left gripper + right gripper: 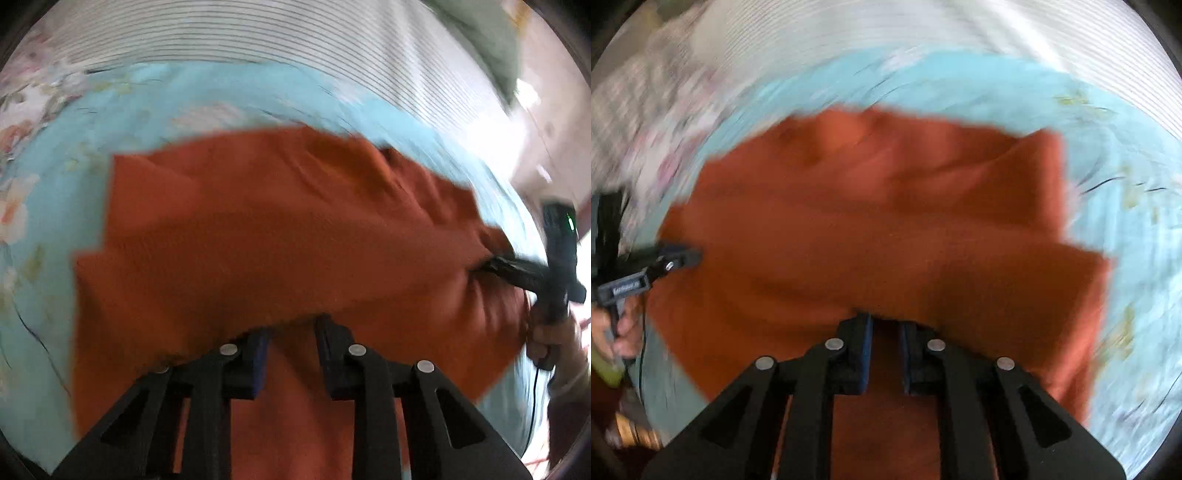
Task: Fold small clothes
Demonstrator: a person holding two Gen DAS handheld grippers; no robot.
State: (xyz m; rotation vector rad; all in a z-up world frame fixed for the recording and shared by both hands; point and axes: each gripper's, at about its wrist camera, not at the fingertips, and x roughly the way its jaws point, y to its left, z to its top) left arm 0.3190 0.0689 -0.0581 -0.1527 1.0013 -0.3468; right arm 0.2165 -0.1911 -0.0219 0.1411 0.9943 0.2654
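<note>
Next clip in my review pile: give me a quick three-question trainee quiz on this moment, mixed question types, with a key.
1. True or false: both tongs grip the same orange garment.
2. Multiple choice: the garment lies over A) a wooden table, B) a light blue floral sheet, C) a grey carpet.
3. Short answer: in the left wrist view, on which side of the picture do the right tongs show?

Key
1. True: the left tongs bite one edge, the right tongs the opposite one.
2. B
3. The right side, with the person's hand on the handle.
</note>
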